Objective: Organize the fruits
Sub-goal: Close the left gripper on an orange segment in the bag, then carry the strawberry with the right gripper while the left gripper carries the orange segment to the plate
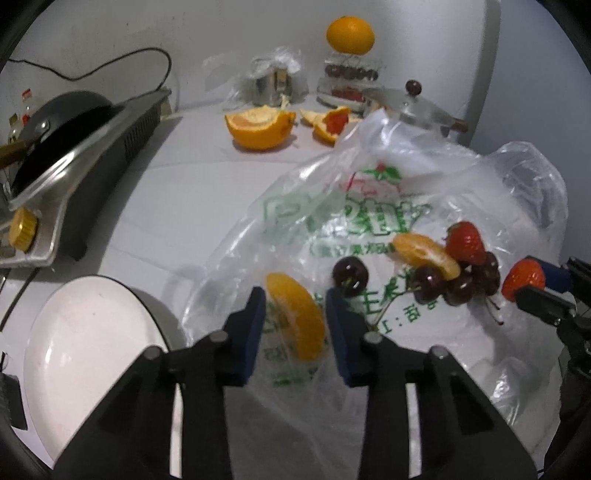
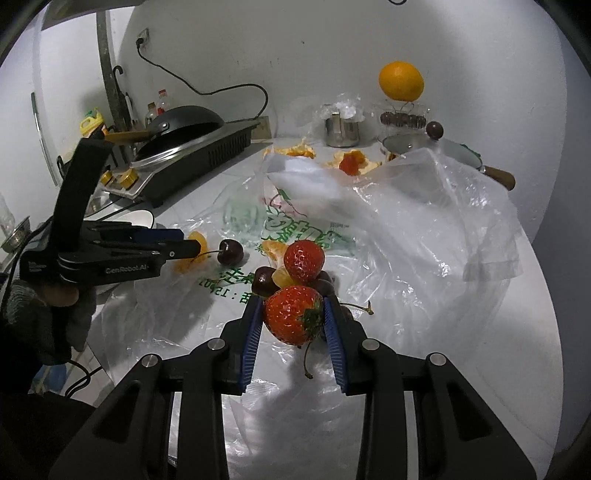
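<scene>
Left gripper [image 1: 295,314] sits w/ an orange segment [image 1: 297,317] between its blue pads [image 1: 255,332]; from the left wrist view a thin gap shows on each side of the segment, so can't tell if the pads actually press it. From the right wrist view the same gripper [image 2: 192,245] comes in from the left, held by a gloved hand [image 2: 44,310], tips right at the segment [image 2: 194,251].

Right gripper [image 2: 293,321] pinches a strawberry [image 2: 293,319], both ribbed blue pads [image 2: 253,332] against its sides, green calyx facing right, berry lifted just above the pile.

Fruit pile lies on a clear plastic bag [image 1: 369,206] w/ green print, spread over the white worktop [image 1: 177,177]: a second strawberry [image 2: 303,260], another orange segment [image 1: 424,254], a cluster of dark cherries [image 1: 458,284]. One lone cherry [image 1: 350,276] sits apart, between pile and left gripper, stem toward the gripper in the right wrist view.

White bowl [image 1: 88,362] just left of the left gripper, near edge of bag. Further back: orange peel pieces [image 1: 258,127], a whole orange [image 1: 350,35] on top of a clear container, a steel cup [image 2: 341,129], a pot lid [image 1: 417,107] w/ dark knob. Dark pan [image 2: 181,123] on a cooktop [image 1: 74,162] at left.
</scene>
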`<action>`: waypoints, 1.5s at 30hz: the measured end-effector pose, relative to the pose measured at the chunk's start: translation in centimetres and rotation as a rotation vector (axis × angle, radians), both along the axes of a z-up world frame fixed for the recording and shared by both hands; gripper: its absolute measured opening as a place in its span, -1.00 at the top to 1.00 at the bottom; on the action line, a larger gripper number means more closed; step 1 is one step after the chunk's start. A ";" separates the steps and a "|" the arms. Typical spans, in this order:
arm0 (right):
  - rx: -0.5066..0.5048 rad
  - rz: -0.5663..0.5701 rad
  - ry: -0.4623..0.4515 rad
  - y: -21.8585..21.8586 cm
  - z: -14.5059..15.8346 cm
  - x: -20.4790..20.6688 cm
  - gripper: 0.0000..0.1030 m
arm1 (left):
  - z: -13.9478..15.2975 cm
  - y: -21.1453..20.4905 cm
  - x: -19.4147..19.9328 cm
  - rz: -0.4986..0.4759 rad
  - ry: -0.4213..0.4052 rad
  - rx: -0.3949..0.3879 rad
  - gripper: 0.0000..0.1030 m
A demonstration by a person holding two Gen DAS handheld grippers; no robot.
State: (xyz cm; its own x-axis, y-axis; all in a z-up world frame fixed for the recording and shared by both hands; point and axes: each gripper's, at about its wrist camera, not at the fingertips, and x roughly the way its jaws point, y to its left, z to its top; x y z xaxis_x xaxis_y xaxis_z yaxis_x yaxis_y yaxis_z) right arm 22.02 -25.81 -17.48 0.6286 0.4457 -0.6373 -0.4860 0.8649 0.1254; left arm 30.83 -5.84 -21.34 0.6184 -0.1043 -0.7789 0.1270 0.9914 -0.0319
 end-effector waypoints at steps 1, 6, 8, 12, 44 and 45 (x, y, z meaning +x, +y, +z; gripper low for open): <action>0.000 0.002 0.002 0.0 -0.1 0.1 0.31 | -0.2 0.0 0.1 -0.005 0.007 0.000 0.39; 0.001 0.005 0.014 0.0 -0.7 0.5 0.31 | -0.9 -0.6 0.7 -0.024 0.028 0.009 0.44; 0.002 0.005 0.017 -0.1 -0.8 0.6 0.31 | -1.3 -0.5 0.8 -0.017 0.039 0.014 0.44; 0.002 0.003 0.023 -0.2 -1.1 0.8 0.31 | -1.7 -0.7 1.1 -0.023 0.050 0.022 0.44; -0.122 -0.011 0.039 3.3 -1.8 -0.6 0.31 | 3.7 2.8 -4.4 -0.049 -0.136 -0.068 0.65; -0.124 -0.009 0.032 3.5 -1.5 -0.7 0.31 | 3.9 3.0 -4.6 -0.048 -0.140 -0.069 0.65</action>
